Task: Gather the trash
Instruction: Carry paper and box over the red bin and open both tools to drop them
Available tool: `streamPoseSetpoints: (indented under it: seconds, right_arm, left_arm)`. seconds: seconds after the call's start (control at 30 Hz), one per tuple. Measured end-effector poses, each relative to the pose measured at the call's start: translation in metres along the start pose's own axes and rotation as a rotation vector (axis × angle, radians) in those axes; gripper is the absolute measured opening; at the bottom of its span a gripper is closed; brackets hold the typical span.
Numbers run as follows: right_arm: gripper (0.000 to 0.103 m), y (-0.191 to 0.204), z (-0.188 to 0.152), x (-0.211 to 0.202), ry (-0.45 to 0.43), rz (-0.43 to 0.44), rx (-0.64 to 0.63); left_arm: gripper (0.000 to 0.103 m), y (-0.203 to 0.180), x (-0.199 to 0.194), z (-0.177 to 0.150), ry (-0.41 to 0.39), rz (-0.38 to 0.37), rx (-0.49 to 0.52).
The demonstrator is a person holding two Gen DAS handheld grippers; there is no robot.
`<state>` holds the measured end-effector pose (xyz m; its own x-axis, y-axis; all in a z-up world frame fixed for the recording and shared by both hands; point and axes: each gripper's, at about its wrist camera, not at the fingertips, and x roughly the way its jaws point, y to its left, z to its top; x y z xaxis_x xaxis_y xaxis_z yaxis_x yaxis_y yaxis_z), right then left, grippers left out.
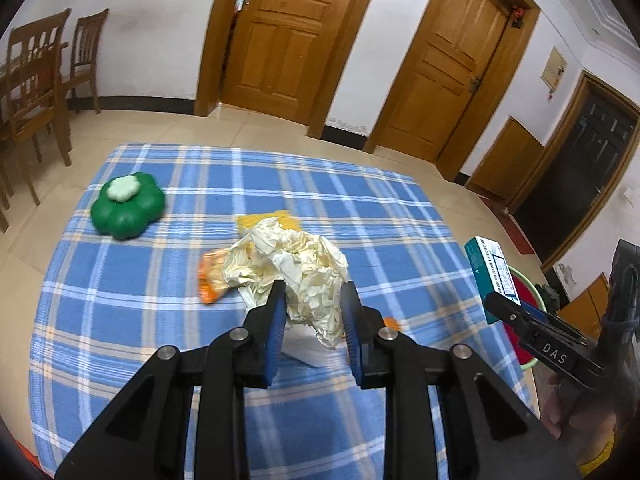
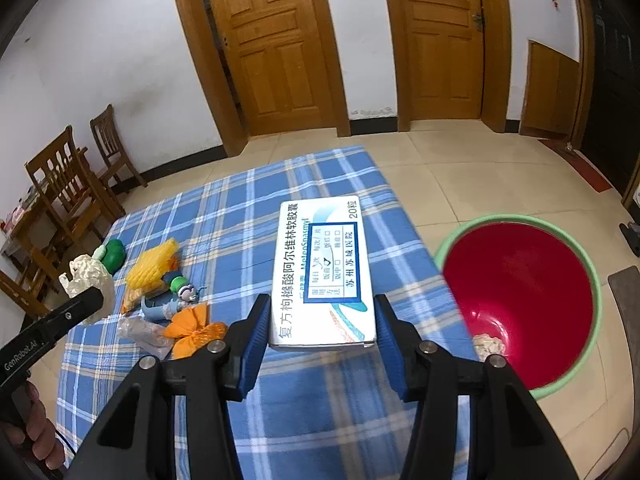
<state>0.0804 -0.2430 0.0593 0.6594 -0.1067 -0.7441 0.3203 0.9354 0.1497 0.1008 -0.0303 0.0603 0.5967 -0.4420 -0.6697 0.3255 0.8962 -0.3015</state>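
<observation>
Two handheld grippers are recorded over a table covered by a blue plaid tablecloth. Left gripper: fingers closed narrowly on a crumpled wad of cream paper, which is held raised above the tablecloth. Right gripper: fingers set against both long sides of a white and teal medicine box, printed with Chinese text, which is held flat above the tablecloth's right edge.

Items catalogued relative to the tablecloth:
- Green flower-shaped container, with a pale lid, is set near the far left corner.
- Yellow foam netting is placed left of centre, beside a small green-capped figurine.
- Orange crumpled wrapper and a clear plastic wrapper are laid just beside the figurine, on the near side.
- Red bin with a green rim is stood on the tiled floor, off the right edge; one crumpled paper wad is seen at its bottom.
- Wooden chairs are placed beyond the left edge, against the white wall.
</observation>
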Motion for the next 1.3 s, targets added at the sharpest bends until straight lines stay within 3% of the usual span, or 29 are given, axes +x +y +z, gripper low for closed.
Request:
streamPoseSetpoints:
  seconds: [0.67, 1.3]
  right_arm:
    - [0.053, -0.091, -0.008, -0.034, -0.054, -0.085, 0.153]
    - [0.053, -0.186, -0.035, -0.036, -0.033, -0.166, 0.323]
  left_arm:
    - [0.027, -0.096, 0.028, 0.006, 0.064, -0.09, 0.15]
    - [0.027, -0.197, 0.072, -0.008, 0.144, -0.163, 0.32]
